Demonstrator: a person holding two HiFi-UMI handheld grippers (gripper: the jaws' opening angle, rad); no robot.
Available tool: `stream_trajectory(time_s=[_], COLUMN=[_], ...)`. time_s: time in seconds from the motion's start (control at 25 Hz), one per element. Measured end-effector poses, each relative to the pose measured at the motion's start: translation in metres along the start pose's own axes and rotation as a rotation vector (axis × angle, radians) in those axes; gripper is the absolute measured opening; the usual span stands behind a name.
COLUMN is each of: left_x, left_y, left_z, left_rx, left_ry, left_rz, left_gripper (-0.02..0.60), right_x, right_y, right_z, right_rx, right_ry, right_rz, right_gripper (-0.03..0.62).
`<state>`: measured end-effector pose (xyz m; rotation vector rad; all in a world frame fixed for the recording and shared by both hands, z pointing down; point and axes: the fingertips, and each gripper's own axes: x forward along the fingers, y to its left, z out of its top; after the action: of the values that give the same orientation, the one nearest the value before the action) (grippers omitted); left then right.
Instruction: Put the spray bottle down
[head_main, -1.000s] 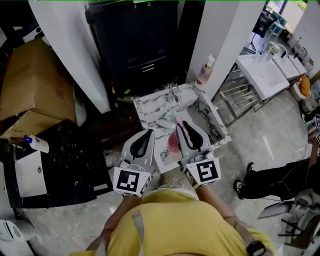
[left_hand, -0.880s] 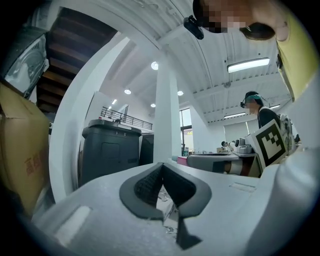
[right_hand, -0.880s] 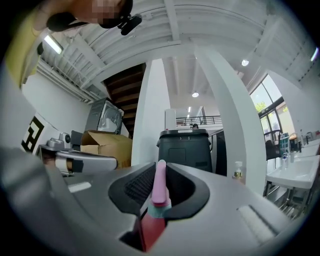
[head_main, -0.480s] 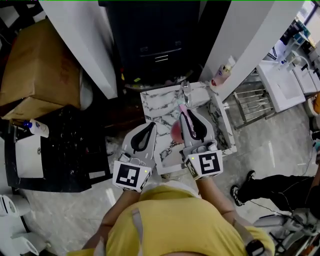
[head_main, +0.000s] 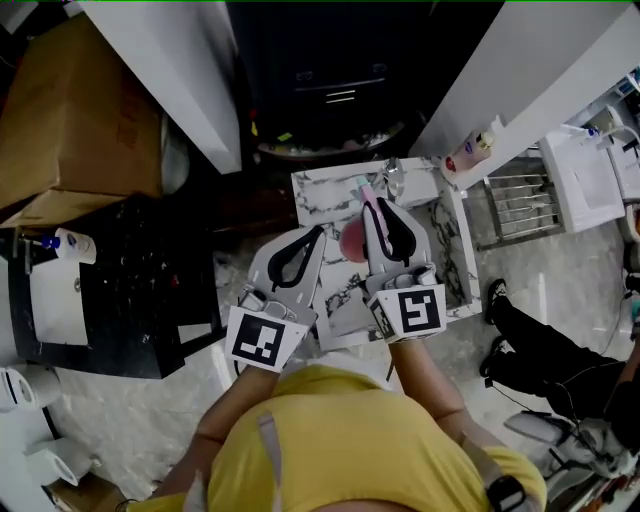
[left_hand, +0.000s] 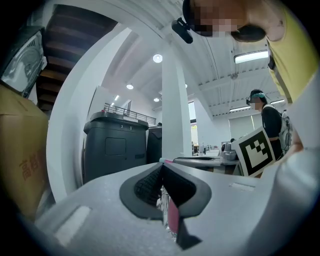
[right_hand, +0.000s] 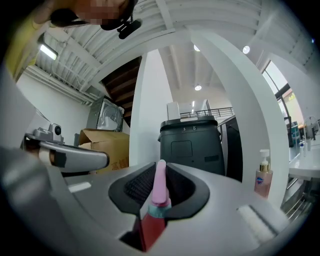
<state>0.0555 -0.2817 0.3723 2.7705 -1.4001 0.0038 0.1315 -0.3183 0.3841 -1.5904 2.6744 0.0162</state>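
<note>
Two white pillars (head_main: 170, 70) flank a marbled countertop (head_main: 322, 203).

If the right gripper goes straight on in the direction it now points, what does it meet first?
Probably the dark bin: it stands straight ahead of the right gripper, which is shut on the spray bottle. Nothing nearer shows in that line, though the depth is hard to judge.

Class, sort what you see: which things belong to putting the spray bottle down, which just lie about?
In the job: spray bottle; right tongs, shut on it; marble top, likely landing place.
Lying about: box; soap bottle; black bin; left tongs, shut, empty.
</note>
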Motion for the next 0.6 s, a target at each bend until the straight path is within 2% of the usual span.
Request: stream_trajectory(time_s=[0.6], left_x=[0.033], left_y=[0.056], left_z=[-0.056], left_rx=[-0.051], left_ry=[0.082], left_rz=[-0.019], left_gripper=[0.002], right_x=[0.079], right_y=[-0.001], right_z=[-0.054], right_rx=[-0.065], right_ry=[-0.002], right_rz=[0.017], right_gripper=[0.064])
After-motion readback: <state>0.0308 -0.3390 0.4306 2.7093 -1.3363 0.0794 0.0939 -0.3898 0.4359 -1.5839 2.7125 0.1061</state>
